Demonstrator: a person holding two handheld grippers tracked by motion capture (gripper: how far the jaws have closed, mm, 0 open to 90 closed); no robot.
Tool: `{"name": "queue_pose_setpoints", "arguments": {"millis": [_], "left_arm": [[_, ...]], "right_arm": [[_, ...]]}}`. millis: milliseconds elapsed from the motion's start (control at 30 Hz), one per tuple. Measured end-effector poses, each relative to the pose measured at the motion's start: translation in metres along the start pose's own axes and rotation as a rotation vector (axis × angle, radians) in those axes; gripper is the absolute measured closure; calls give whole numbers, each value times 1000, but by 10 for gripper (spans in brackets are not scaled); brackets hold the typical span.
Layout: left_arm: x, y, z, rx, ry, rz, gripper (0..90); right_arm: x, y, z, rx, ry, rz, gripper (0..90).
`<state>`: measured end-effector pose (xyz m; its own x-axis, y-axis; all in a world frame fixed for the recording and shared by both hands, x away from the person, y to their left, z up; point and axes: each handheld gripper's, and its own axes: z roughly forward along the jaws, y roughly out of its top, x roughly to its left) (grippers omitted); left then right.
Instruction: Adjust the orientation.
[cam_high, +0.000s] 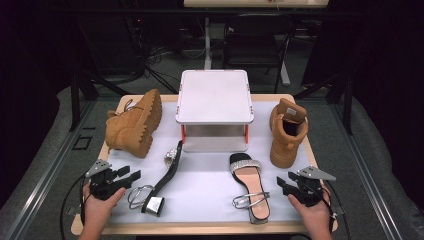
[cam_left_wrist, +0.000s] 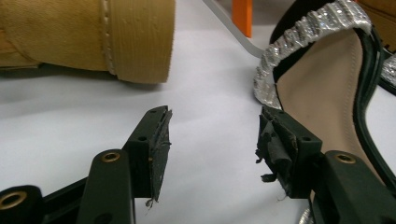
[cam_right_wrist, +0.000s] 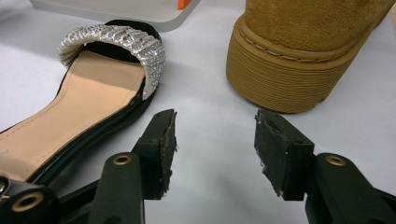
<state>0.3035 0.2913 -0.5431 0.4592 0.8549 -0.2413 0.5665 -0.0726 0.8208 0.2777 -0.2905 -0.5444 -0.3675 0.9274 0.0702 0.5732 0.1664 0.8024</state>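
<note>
From the high view, the white two-tier shelf rack (cam_high: 214, 111) is the landmark. The upright black heeled sandal with a silver glitter strap (cam_high: 248, 186) is lying in front of the rack, its long axis running toward the person. The right tool (cam_high: 283, 182) is waiting just beside it, jaws apart and empty. The left tool (cam_high: 131, 174) is resting beside the tipped black sandal (cam_high: 165, 182).

In the left gripper view, that sandal's glitter strap (cam_left_wrist: 299, 42) is lying right of the parted, empty jaws.

In the right gripper view, the upright sandal (cam_right_wrist: 88, 98) is lying left, and the tan suede lace-up boot (cam_right_wrist: 299, 56) ahead to the right.

- lab / recording rig, not a home
- black curtains (cam_high: 30, 60) all round
- loose cables (cam_high: 165, 60) on grey floor
- metal frame legs (cam_high: 75, 95) beside bench (cam_high: 210, 227)
</note>
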Motion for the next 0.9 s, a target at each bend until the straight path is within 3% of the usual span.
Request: {"name": "queue_pose_setpoints", "arguments": {"millis": [200, 367, 533, 600, 633, 667, 700, 900], "left_arm": [[-9, 1, -5, -12, -40, -3, 527], [-15, 1, -8, 35, -45, 8, 693], [-21, 7, -20, -12, -123, -8, 837], [-26, 11, -26, -18, -163, -6, 839], [-29, 13, -29, -10, -186, 2, 806], [-33, 14, -30, -5, -209, 10, 708], [-41, 12, -30, 2, -225, 36, 686], [-52, 5, -20, 54, -219, 84, 637]], "right_arm": [[1, -1, 0, -3, 2, 7, 481], [0, 0, -1, -7, 7, 16, 482], [-1, -1, -1, -6, 6, 16, 481], [-1, -1, -1, -7, 6, 16, 481], [-1, -1, -2, -5, 5, 17, 481], [-1, -1, -2, -7, 7, 19, 480], [-1, -1, -2, -11, 10, 21, 480], [-1, -1, -1, -8, 10, 21, 478]]}}
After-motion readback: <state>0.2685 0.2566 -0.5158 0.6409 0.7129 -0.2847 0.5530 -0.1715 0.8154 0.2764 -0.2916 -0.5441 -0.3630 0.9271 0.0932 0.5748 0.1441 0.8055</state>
